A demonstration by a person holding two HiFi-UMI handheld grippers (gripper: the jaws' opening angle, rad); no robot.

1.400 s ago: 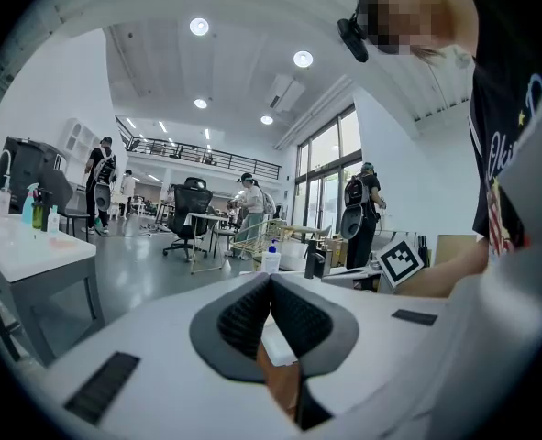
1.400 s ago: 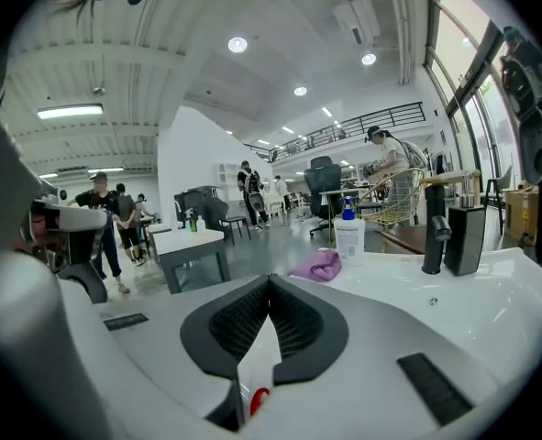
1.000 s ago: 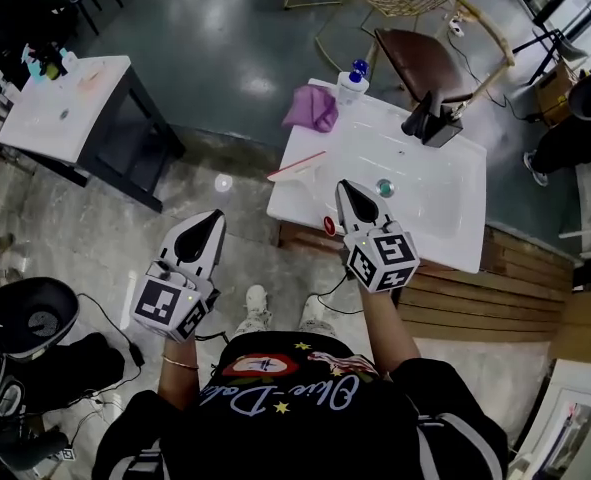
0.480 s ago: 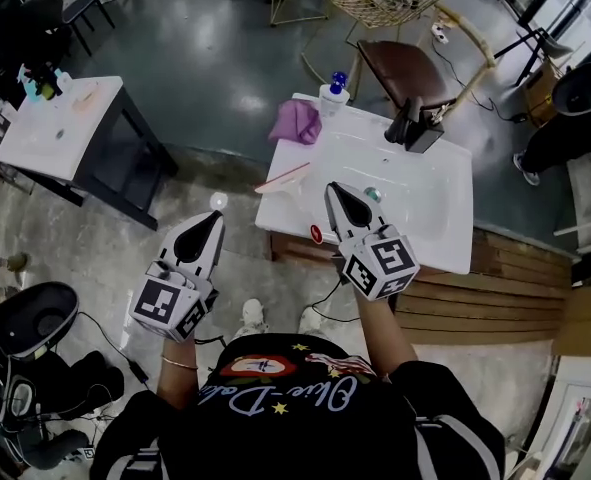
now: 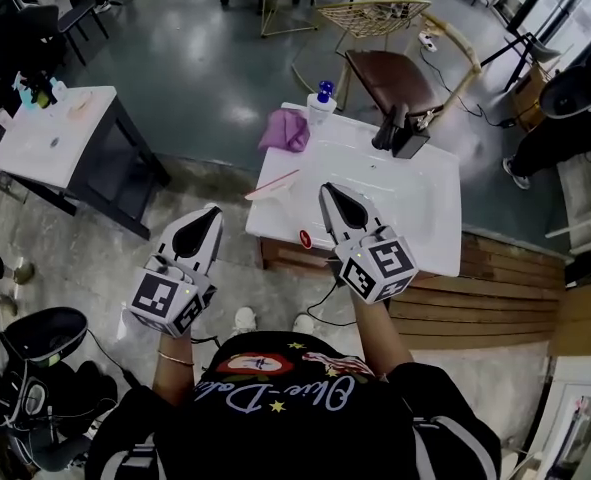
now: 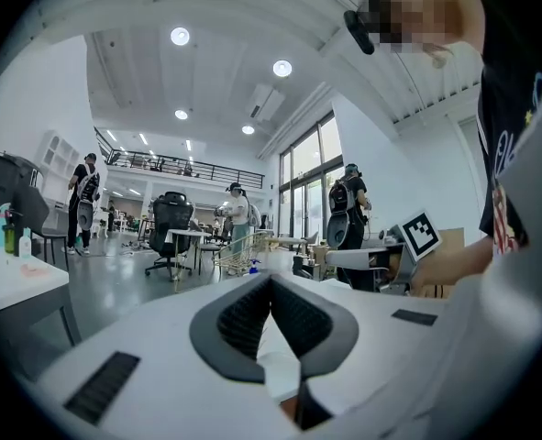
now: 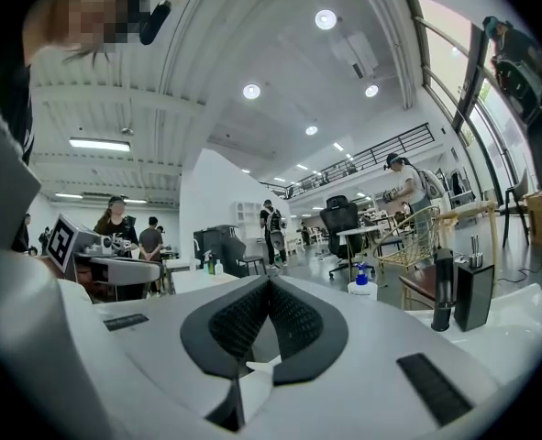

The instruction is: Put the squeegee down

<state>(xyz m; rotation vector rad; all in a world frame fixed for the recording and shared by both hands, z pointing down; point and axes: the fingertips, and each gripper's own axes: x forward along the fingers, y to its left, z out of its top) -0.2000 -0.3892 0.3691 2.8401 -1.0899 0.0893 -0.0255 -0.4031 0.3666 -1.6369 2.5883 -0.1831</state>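
The squeegee [image 5: 272, 184], thin with a red handle, lies flat on the left rim of the white sink counter [image 5: 435, 238]. No gripper touches it. My right gripper [image 5: 325, 188] hangs over the counter's front edge, to the right of the squeegee, and is shut with nothing in it. My left gripper [image 5: 213, 211] is held over the floor, left of the counter, also shut and empty. In the left gripper view the left gripper [image 6: 271, 280] shows its pads meeting at the tip. The right gripper [image 7: 270, 280] looks the same in its own view.
A pink cloth [image 5: 285, 128] and a blue-capped bottle [image 5: 321, 98] sit at the counter's far left corner. A black faucet [image 5: 393, 128] stands at its back. A brown chair [image 5: 395, 73] is behind it. A white table [image 5: 45, 133] stands to the left.
Both grippers have risen a little and stay shut. The sink counter with the squeegee on it has shifted left and up in the head view.
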